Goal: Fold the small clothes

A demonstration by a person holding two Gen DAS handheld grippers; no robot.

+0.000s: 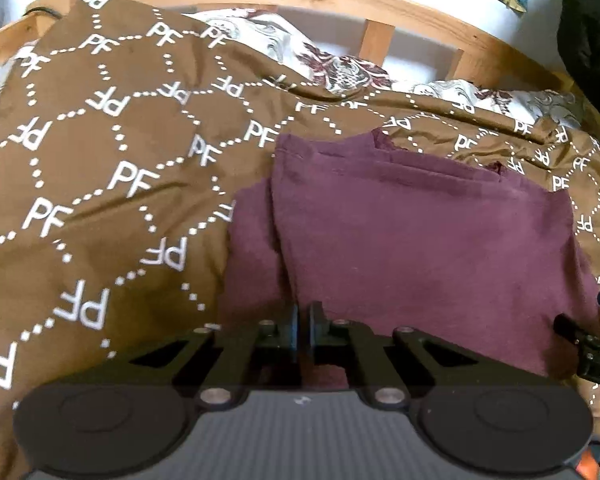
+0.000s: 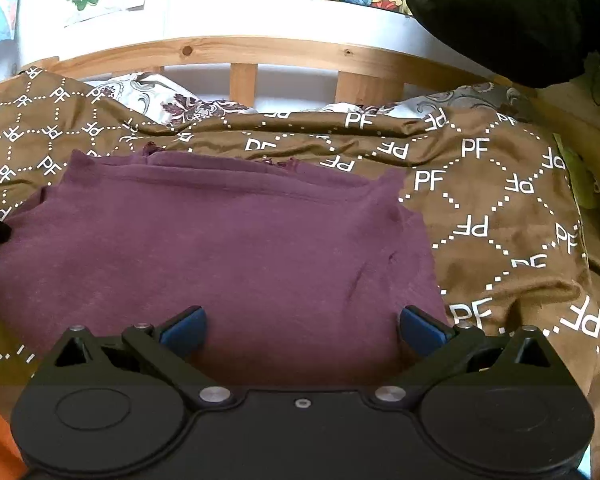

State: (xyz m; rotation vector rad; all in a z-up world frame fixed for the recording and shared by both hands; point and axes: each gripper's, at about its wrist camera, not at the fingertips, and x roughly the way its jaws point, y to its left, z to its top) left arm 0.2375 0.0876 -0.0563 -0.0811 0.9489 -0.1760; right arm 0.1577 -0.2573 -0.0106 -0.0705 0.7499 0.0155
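Brown bedspread (image 1: 100,168) repeats white "PF" (some mirrored); gripper edge perhaps "DAS".

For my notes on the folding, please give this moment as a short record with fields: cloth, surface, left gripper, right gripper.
cloth: purple garment, partly folded, lying flat
surface: brown bedspread with white PF letters
left gripper: shut at the garment's near left edge; a pinch of cloth cannot be confirmed
right gripper: open over the garment's near right part, holding nothing
behind: wooden bed rail
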